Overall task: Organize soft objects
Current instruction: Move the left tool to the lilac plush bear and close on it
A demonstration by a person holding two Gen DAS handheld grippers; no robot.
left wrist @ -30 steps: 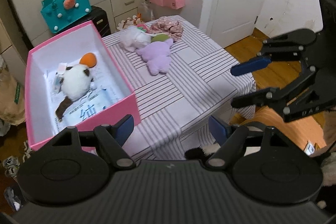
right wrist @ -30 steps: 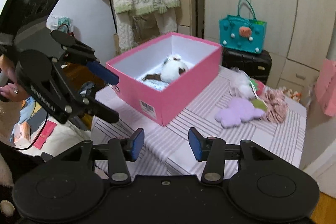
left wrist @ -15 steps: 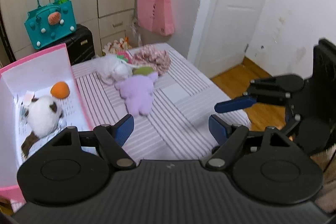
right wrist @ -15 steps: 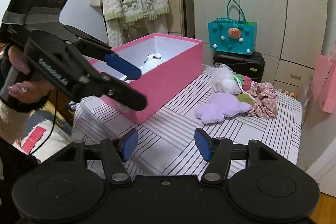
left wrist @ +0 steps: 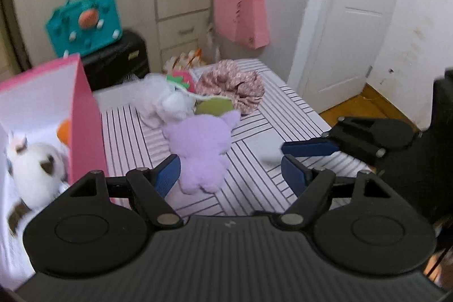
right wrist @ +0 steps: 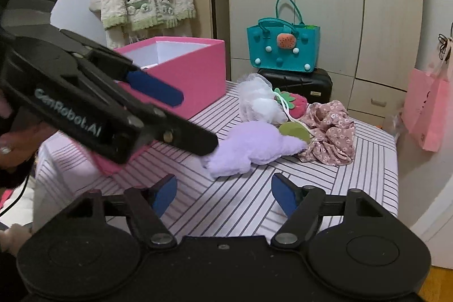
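Both your grippers hover over the worktop (right wrist: pixel 283 197) with nothing held.

Your left gripper (left wrist: pixel 230 171) has its jaws spread, the purple plush (left wrist: pixel 202 149) just ahead between them; your right gripper (right wrist: pixel 223 193) jaws are opening, plush beyond them.

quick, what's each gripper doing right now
left gripper: open, empty.
right gripper: jaws opening, nothing between them.

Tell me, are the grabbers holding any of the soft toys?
No, nothing is held. The left gripper stands open above the purple plush, not touching it. The right gripper is opening over the striped table, with nothing between its fingers.
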